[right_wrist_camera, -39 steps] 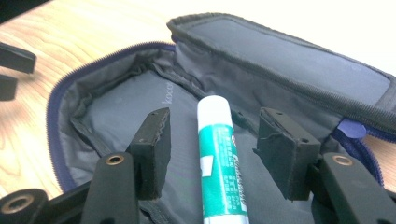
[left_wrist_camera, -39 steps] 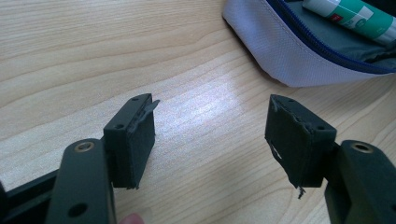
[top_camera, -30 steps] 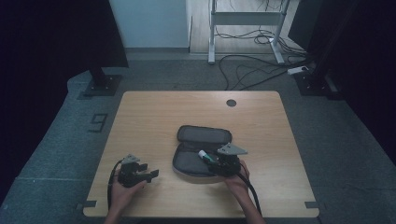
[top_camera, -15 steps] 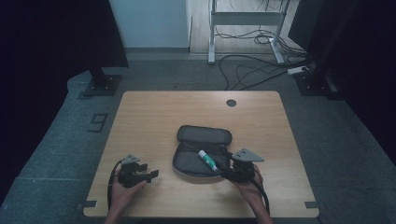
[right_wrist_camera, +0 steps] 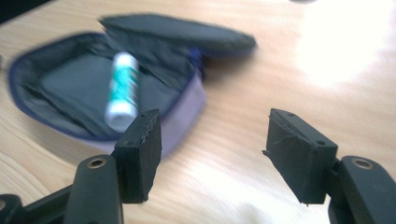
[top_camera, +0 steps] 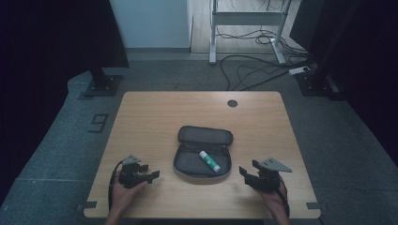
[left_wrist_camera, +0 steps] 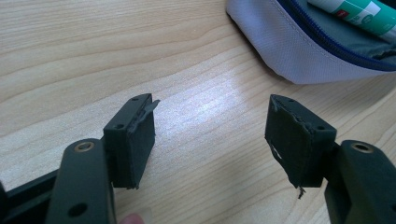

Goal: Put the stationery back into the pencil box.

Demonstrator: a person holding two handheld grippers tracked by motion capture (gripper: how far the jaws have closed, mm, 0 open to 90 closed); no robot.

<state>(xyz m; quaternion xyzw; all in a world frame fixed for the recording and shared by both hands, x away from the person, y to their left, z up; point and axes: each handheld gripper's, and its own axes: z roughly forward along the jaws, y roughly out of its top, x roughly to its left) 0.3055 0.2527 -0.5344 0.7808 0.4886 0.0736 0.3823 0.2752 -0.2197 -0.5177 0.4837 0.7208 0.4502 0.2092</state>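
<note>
On the near edge of the wooden table (top_camera: pixel 155 117), both hands are seen coming in from the bottom of the high view, each wrapped around one gripper. Left hand (top_camera: pixel 123 196) is held low at the near left, its left gripper (top_camera: pixel 150 175) aimed level across the board toward the pouch. Right hand (top_camera: pixel 273 199) is held at the near right, its right gripper (top_camera: pixel 248 173) aimed leftward at the same pouch, well apart from it.

Count: two grippers, one pouch, one glue stick, one round dark hole (top_camera: pixel 232 103) in the tabletop at the far side.

One grey zip pouch (top_camera: pixel 187 164) is laid open at mid-table between the two grippers, lid flap folded back on the far side. One white-and-green glue stick (top_camera: pixel 210 161) is seen lying inside the near half of the pouch, slanted, cap end toward the right gripper.

Left gripper: jaws spread wide over bare wood, nothing between the pads, nothing touched; the pouch corner is noted just beyond them in the left gripper view.

Right gripper: jaws likewise parted and empty, and they have just been opening a little further. Bare tabletop is seen between them; pouch and glue stick lie beyond the left-hand jaw in the right gripper view, which is blurred.
</note>
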